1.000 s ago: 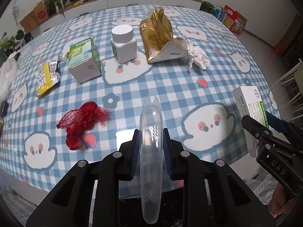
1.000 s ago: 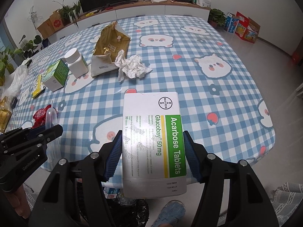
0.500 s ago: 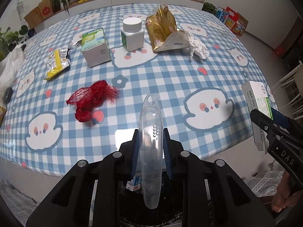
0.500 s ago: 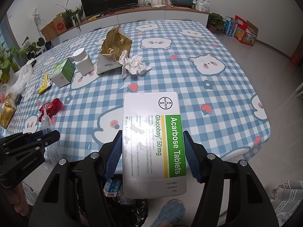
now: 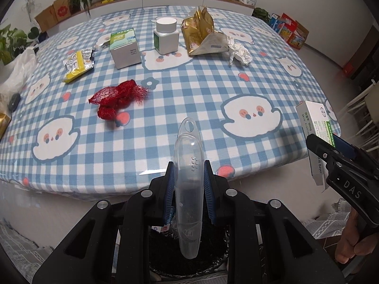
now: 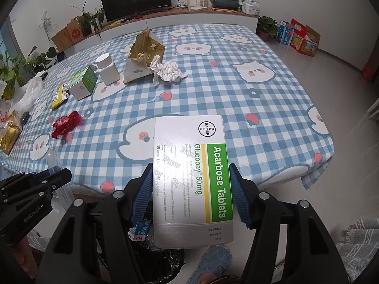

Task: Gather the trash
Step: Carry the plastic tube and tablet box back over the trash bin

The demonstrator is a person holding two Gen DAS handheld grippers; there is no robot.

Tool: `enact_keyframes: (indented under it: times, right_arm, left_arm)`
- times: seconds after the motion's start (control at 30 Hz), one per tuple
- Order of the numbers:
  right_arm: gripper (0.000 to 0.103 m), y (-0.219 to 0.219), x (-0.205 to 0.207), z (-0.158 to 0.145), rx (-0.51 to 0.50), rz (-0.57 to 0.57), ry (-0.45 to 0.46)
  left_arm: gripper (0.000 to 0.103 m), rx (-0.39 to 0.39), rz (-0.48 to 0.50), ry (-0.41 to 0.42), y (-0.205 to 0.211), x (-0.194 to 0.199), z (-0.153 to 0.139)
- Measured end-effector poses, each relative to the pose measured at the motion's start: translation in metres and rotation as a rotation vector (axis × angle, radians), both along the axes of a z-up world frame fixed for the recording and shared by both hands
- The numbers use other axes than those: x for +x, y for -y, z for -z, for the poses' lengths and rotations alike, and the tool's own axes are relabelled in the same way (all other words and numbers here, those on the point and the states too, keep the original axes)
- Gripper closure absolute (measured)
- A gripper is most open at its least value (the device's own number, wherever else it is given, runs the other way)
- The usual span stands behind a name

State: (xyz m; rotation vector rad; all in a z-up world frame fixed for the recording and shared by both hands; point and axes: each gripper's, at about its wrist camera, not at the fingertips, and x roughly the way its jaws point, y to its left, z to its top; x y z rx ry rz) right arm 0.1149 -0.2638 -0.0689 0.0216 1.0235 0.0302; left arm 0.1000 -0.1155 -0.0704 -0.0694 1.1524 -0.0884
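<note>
My left gripper (image 5: 189, 165) is shut on a clear plastic toothbrush case (image 5: 188, 189), held off the near table edge above a black-lined bin (image 5: 165, 253). In the right wrist view my right gripper (image 6: 190, 177) is shut on a white and green Acarbose tablet box (image 6: 191, 175), also over the bin's black bag (image 6: 165, 260). On the checked tablecloth (image 5: 189, 90) lie a red net bag (image 5: 116, 98), a yellow foil wrapper (image 5: 77, 64), a green and white carton (image 5: 124, 47), a white pill bottle (image 5: 165, 35), a gold bag (image 5: 201, 33) and crumpled tissue (image 5: 239, 53).
A white plastic bag (image 6: 26, 94) and a gold packet (image 6: 9, 135) sit at the table's left edge. The right gripper (image 5: 343, 165) with its box shows at the right of the left wrist view. A blue slipper (image 6: 213, 260) is on the floor below.
Both grippers have pulled back from the table toward its near edge, so the table looks farther away and the bin below shows more. Each grip is unchanged.
</note>
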Motion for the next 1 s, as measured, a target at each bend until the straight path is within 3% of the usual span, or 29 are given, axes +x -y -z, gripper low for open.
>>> enact_keyframes:
  times: [0.53,1.0]
  right_arm:
    - [0.044,-0.001,-0.039,0.012,0.01,0.005,-0.007]
    - [0.044,0.001,-0.077,0.04,-0.019,0.019,-0.039]
  left_arm:
    - [0.08,-0.002,-0.041,-0.012,-0.002,-0.041,0.021]
    - [0.08,-0.021,-0.089,0.003,-0.009,-0.083,0.042]
